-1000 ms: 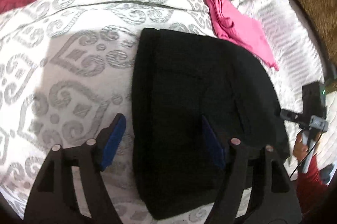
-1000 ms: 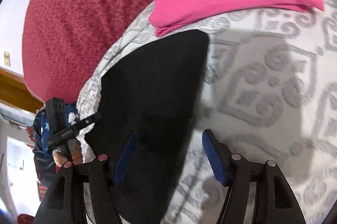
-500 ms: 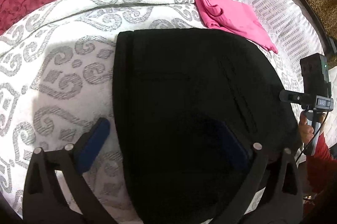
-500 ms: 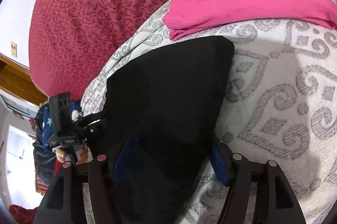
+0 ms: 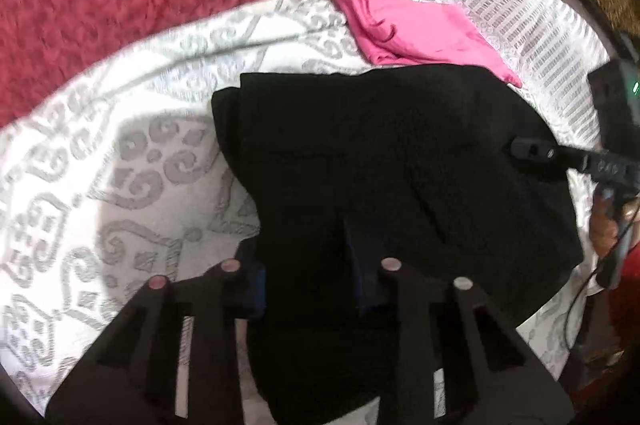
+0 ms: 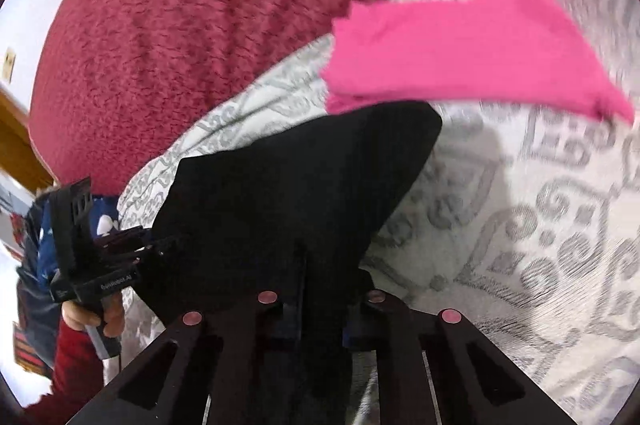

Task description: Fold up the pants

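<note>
One pair of black pants [image 5: 392, 161] lies folded into a thick dark slab on the white patterned bedspread [image 5: 132, 181], its far edge touching one folded pink garment [image 5: 416, 33]. Left gripper [image 5: 308, 265]: jaws narrowed, clamping the near hem. Right gripper [image 6: 324, 289]: jaws narrowed, clamping the same pants' opposite edge.
</note>
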{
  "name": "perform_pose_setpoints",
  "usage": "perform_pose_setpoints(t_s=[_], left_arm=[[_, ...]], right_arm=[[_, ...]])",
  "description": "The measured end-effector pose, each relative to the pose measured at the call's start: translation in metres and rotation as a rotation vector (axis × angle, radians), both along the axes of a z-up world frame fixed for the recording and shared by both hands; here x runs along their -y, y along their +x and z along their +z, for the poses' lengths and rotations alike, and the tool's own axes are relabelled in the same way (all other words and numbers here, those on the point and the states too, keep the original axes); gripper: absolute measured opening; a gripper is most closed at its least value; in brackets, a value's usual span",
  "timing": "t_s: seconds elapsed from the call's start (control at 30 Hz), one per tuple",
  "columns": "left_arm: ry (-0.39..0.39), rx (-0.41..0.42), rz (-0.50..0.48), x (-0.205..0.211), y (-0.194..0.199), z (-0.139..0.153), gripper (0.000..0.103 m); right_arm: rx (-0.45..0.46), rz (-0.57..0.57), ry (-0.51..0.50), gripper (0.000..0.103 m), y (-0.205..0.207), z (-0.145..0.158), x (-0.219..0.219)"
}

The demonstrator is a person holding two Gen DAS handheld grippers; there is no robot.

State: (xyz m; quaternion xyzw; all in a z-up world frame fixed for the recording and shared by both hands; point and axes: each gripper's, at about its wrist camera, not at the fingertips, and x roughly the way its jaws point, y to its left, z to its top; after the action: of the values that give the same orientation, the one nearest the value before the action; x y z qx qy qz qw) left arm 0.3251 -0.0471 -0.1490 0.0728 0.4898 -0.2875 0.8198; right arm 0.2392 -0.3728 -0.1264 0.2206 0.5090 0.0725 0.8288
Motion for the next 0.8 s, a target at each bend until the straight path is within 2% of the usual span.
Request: perform_pose_setpoints(t_s=[0.1,0.23,0.4,0.5,0.67,0.8], left_arm=[[-0.02,0.031,-0.004,0.006,-0.008,0.02,0.023],[-0.004,0.09,-0.074,0.038,-0.016,0.05,0.023],[-0.035,0.147,-0.105,0.081,0.001,0.084,0.023],[-0.037,0.173,-0.116,0.118,0.024,0.099,0.023],[-0.022,0.217,-0.11,0.177,0.069,0.107,0.023],[0.022,0.214,-0.056,0.213,0.112,0.082,0.026]], right_arm=[[0.051,0.024,-0.07,0.01,0.001,0.028,-0.007],[0.113,0.021,-0.16,0.01,0.003,0.062,0.002],[0.187,-0.014,-0.259,0.01,0.016,0.107,0.043],[0.206,-0.047,-0.288,0.01,0.031,0.124,0.075],[0.231,-0.088,-0.336,0.01,0.067,0.129,0.123],[0.208,-0.11,-0.337,0.01,0.101,0.105,0.153]])
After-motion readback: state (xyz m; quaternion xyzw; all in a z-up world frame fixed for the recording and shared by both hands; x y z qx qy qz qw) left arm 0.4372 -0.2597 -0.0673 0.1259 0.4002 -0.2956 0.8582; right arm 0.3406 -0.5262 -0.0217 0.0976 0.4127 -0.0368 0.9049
